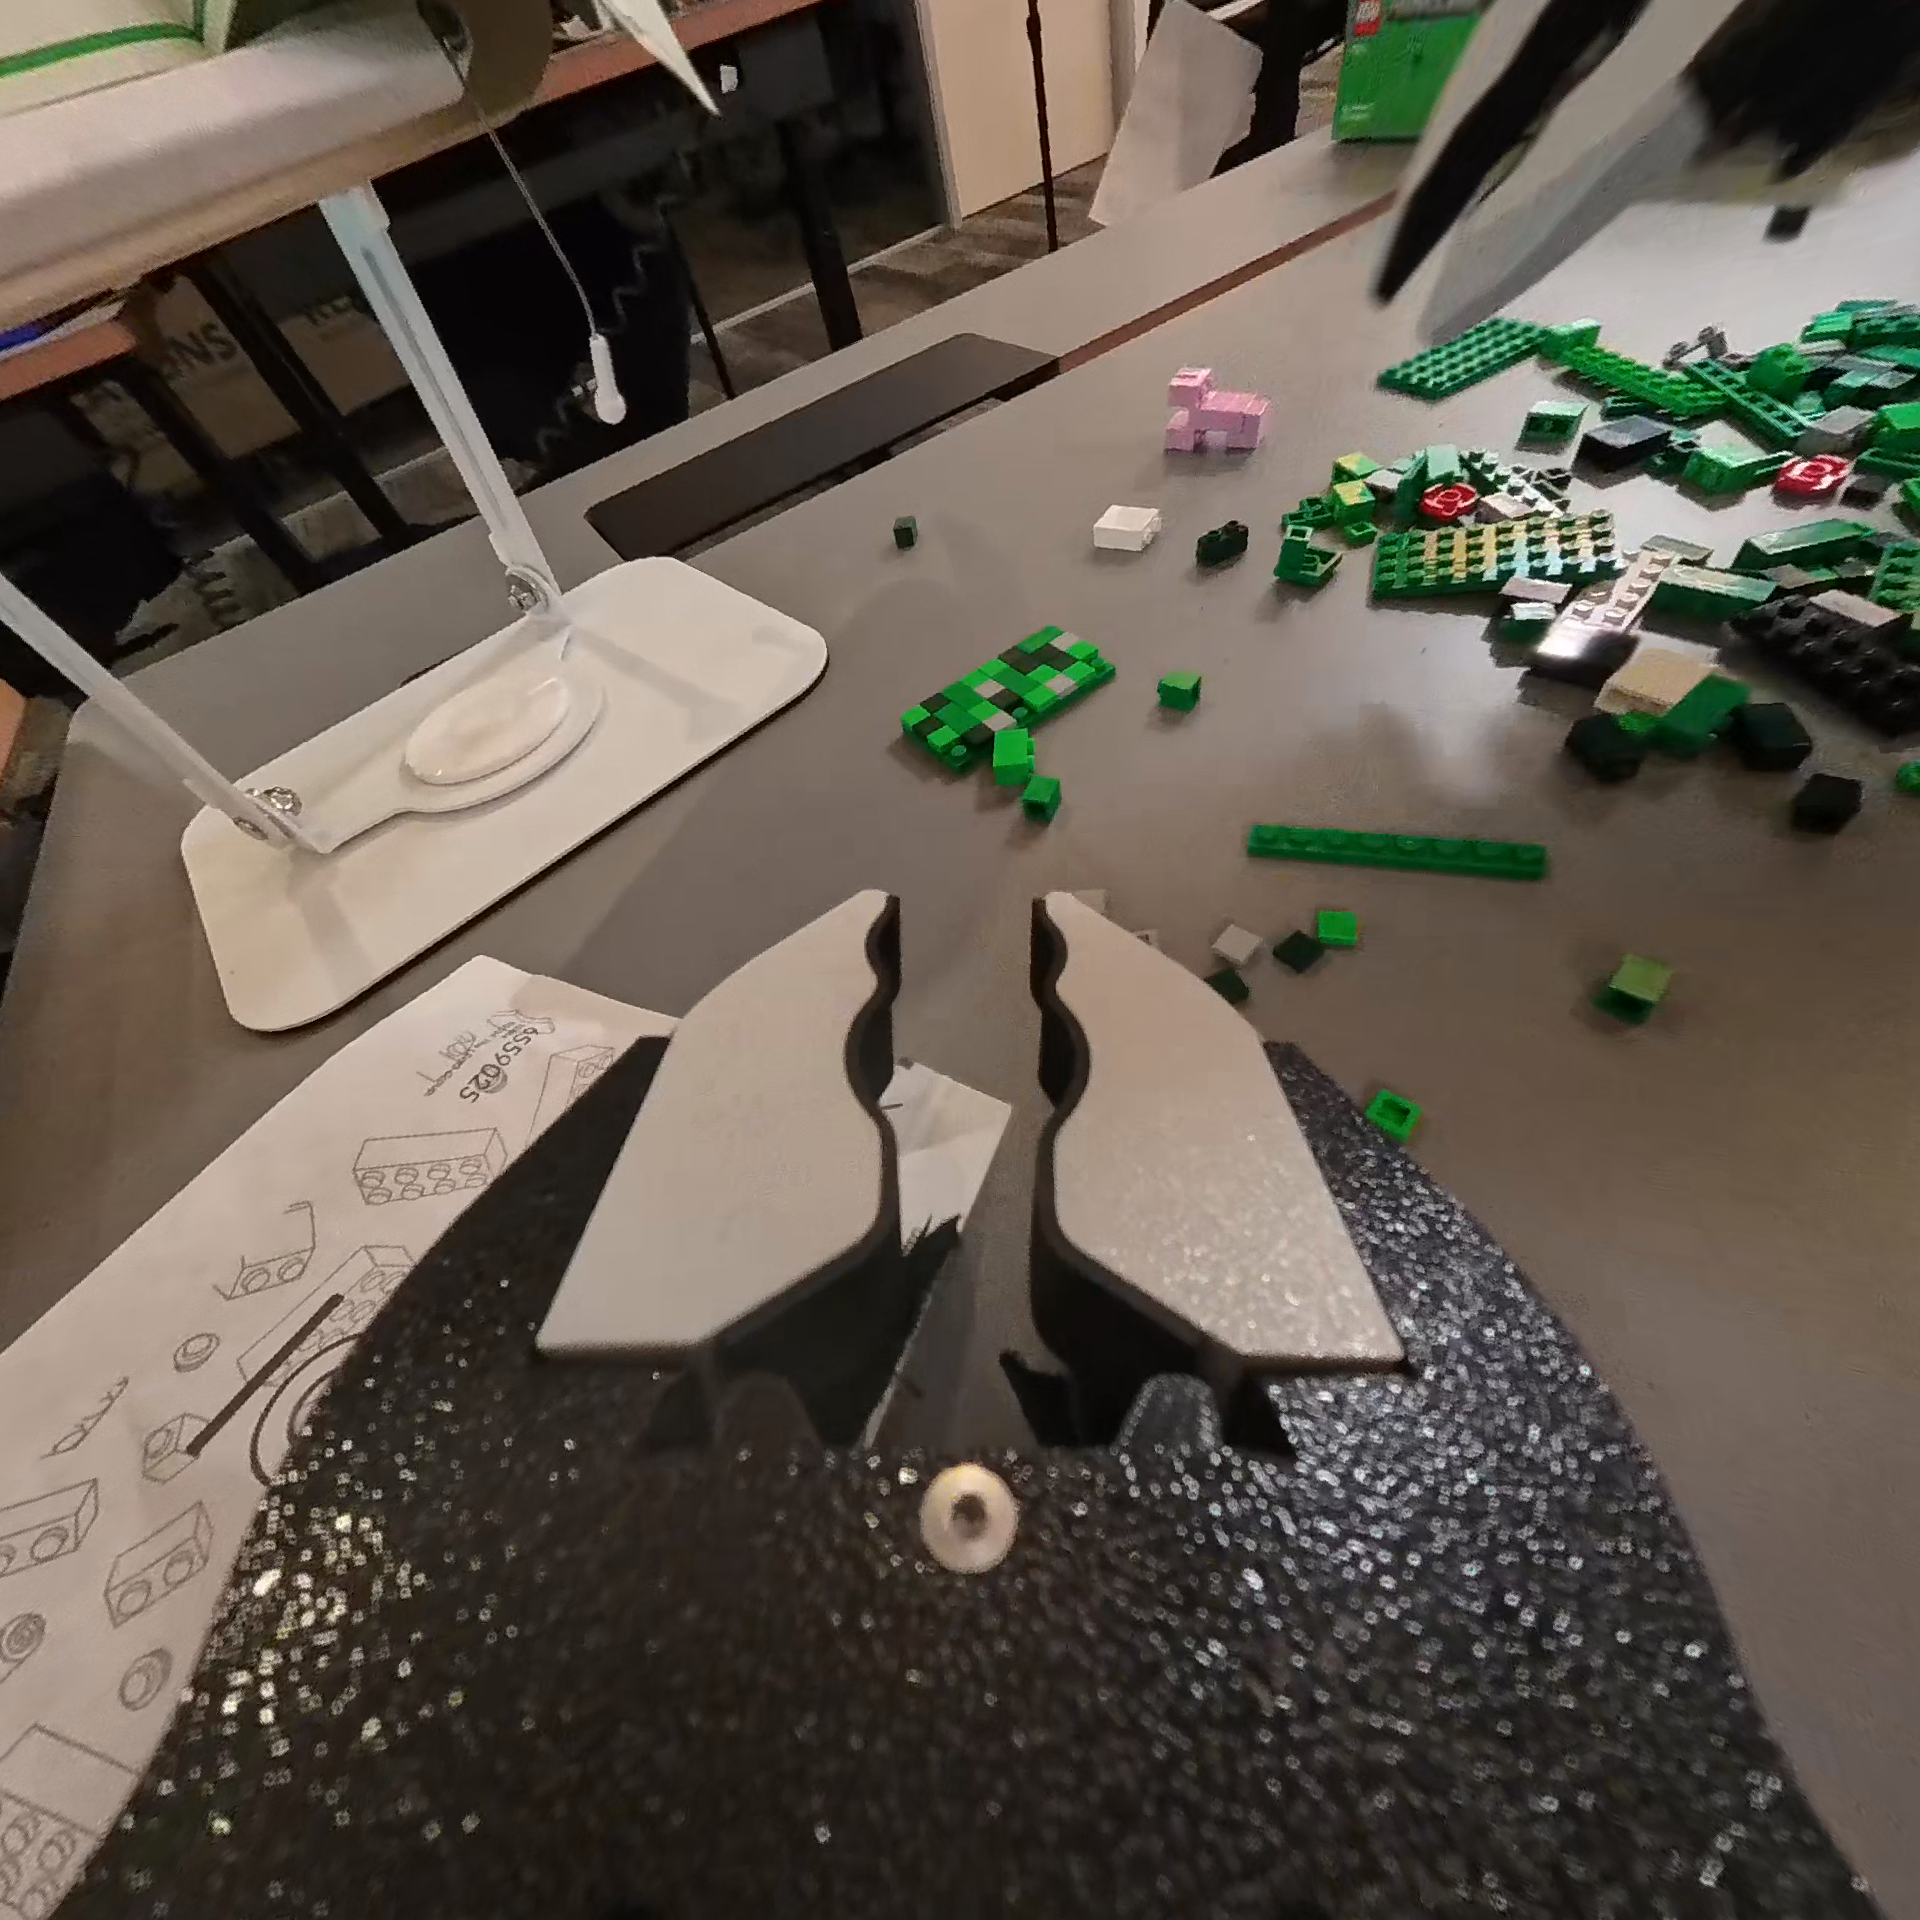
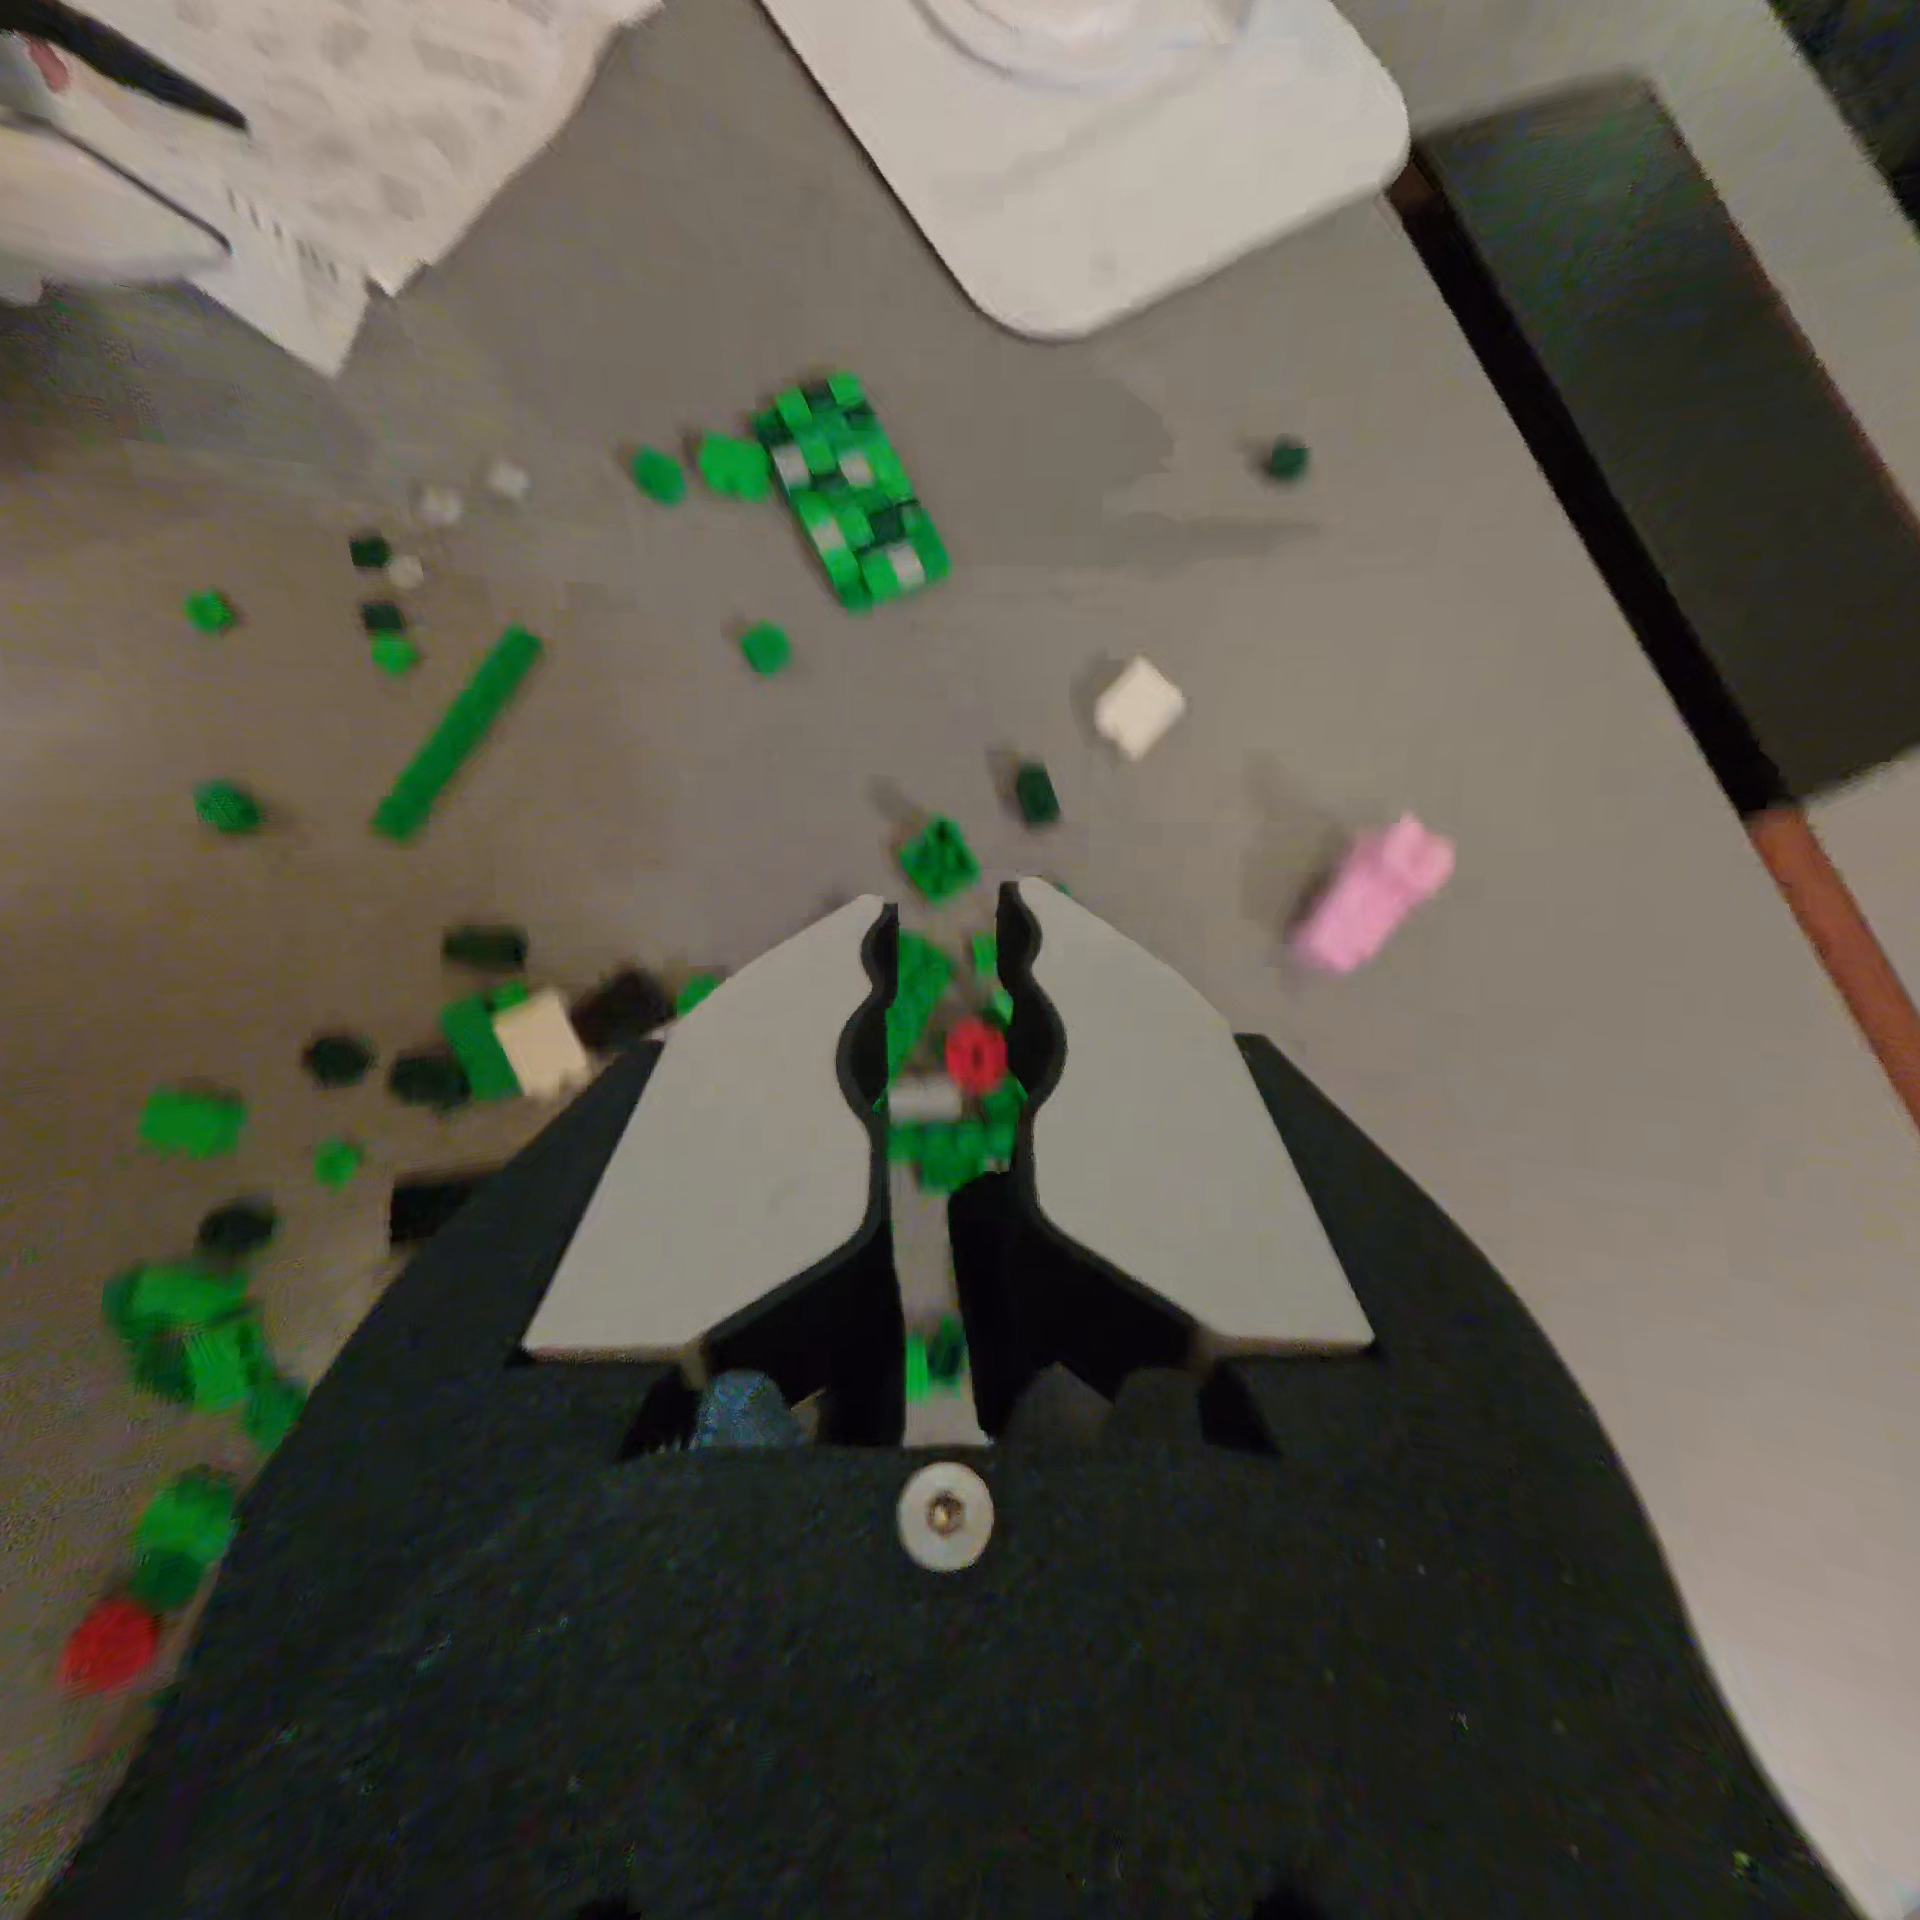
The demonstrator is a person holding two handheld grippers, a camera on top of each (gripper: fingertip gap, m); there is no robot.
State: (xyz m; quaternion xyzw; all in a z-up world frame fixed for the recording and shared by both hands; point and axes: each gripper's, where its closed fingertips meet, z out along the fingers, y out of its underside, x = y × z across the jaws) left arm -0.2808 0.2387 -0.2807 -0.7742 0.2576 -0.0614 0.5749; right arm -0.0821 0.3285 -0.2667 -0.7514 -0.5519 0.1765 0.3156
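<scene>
The checkered green plate [image 1: 1006, 698] is seen flat on the grey table [image 1: 1351, 1299], well ahead of the left gripper [image 1: 964, 925], whose fingers are parted and empty. The right gripper [image 2: 943, 906], narrowly parted with nothing visibly clamped, is held over loose bricks [image 2: 940, 857]. Small pieces could be scattered if they were swept by either gripper, since they are not fastened down.

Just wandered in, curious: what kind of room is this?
Probably an office or workshop: a grey desk strewn with toy building bricks, a white lamp base, and shelving with cardboard boxes behind.
</scene>
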